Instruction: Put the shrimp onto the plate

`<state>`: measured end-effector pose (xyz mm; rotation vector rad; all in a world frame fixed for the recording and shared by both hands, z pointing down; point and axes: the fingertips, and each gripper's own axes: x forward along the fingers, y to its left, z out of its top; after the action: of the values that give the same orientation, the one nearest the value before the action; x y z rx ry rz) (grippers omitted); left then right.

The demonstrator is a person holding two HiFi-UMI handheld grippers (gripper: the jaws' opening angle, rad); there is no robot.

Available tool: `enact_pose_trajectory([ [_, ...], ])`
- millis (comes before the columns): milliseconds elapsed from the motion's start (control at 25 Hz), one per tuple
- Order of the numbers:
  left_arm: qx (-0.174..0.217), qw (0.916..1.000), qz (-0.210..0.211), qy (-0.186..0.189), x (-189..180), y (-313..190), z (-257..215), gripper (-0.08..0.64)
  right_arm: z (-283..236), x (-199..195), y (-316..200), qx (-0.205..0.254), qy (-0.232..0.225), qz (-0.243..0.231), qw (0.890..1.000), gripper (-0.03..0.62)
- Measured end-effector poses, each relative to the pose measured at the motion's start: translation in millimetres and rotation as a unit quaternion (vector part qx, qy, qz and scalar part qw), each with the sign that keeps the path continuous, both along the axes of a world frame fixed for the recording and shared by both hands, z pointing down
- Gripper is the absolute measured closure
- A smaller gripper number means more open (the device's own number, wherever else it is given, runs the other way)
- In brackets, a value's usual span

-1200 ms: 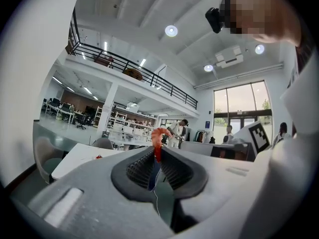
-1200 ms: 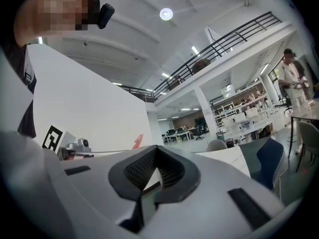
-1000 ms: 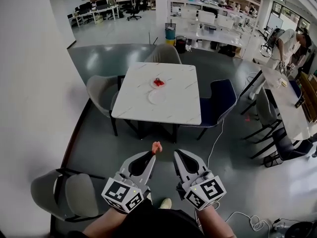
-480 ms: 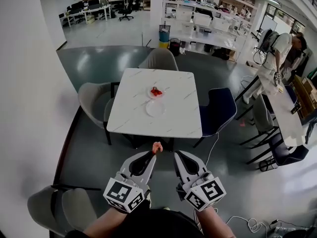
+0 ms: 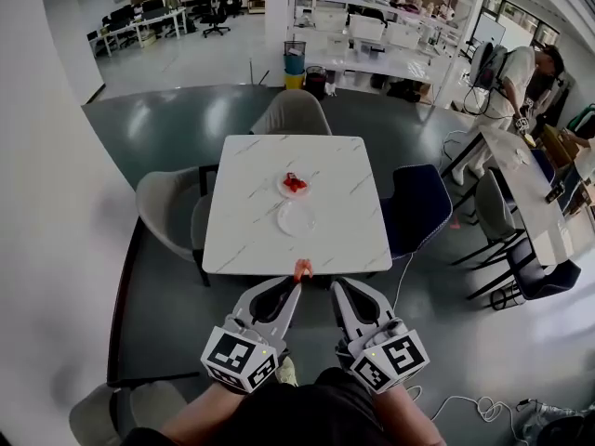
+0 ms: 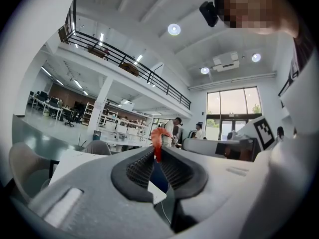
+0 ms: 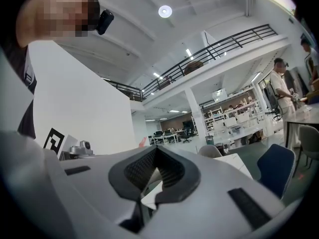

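Note:
My left gripper (image 5: 297, 284) is shut on an orange-red shrimp (image 5: 302, 269) that sticks up from its tips, just short of the near edge of a white marble table (image 5: 339, 226). The same shrimp (image 6: 157, 137) shows pinched at the jaw tips in the left gripper view. My right gripper (image 5: 338, 289) is beside it, shut and holding nothing. On the table, an empty white plate (image 5: 296, 218) lies near the middle. Behind it a second plate (image 5: 286, 190) carries red shrimps (image 5: 295, 183).
Grey chairs (image 5: 167, 212) stand at the table's left and far side (image 5: 291, 114), and a dark blue chair (image 5: 415, 209) at its right. A person (image 5: 505, 82) stands by desks at the far right. Cables (image 5: 474, 405) lie on the floor at the lower right.
I have come closer to the table: it has slid down the head view toward both grippers. The left gripper still holds the shrimp and both grippers keep their pose.

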<state>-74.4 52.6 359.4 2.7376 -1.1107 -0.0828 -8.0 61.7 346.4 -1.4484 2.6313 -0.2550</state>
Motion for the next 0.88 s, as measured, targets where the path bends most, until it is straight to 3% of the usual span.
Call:
enact_pose_trajectory([
  [440, -0.012, 0.9999, 0.004, 0.001, -0.1, -64.7, 11.7, 0.517, 10.5, 1.5, -63.7, -0.01, 0.001, 0.009, 1.0, 0.589],
  [880, -0.037, 0.998, -0.046, -0.025, 22.4, -175.9, 37.4, 0.517, 17.9, 29.0, -188.0, -0.012, -0.008, -0.036, 0.999, 0.589],
])
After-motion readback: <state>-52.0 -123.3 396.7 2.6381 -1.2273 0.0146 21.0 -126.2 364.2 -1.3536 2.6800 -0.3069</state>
